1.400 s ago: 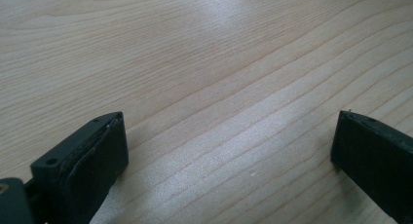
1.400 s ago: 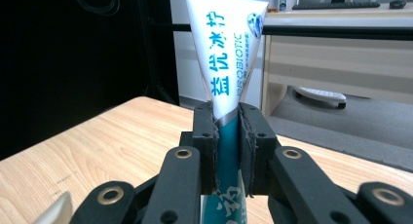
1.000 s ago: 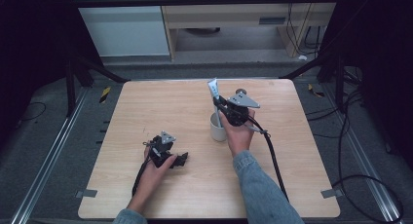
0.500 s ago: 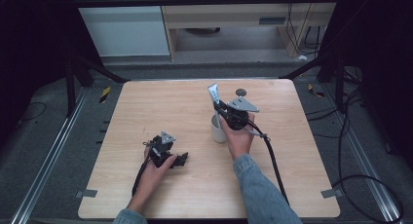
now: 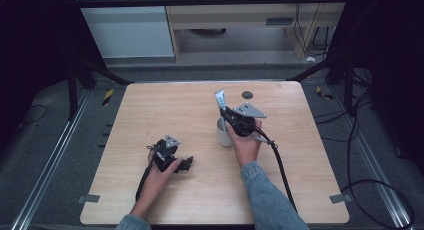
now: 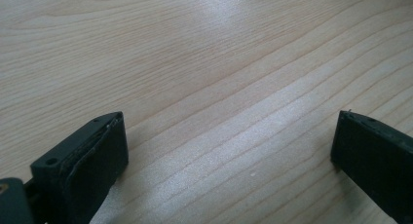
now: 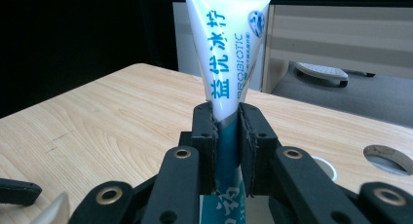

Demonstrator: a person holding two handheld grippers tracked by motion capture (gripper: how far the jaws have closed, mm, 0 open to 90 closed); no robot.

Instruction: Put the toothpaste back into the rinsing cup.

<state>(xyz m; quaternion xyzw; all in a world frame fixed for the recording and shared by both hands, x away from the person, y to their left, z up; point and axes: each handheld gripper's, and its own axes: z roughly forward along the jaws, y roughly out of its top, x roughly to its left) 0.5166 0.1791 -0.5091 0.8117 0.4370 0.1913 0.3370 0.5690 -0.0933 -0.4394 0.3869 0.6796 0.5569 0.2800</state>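
My right gripper [image 5: 226,111] is shut on a white toothpaste tube [image 5: 220,98] with blue lettering, which it holds upright just above a white cup [image 5: 223,133] in the middle of the wooden table [image 5: 150,105]. In the right gripper view the tube [image 7: 225,53] rises from between the pads [image 7: 204,136], which clamp its darker lower part. My left gripper [image 5: 186,164] rests on the table at the front left, held by a hand. In the left gripper view its jaws stand wide open [image 6: 229,146] over bare wood, with nothing between them.
A round grey hole [image 5: 247,94] sits in the tabletop behind the cup. Black cables trail from both grippers toward the near edge. Dark frame legs and more cables stand on the floor around the table, and a cabinet stands behind it.
My right gripper, still holding the tube, has sunk slightly toward the cup. The left gripper has not moved.
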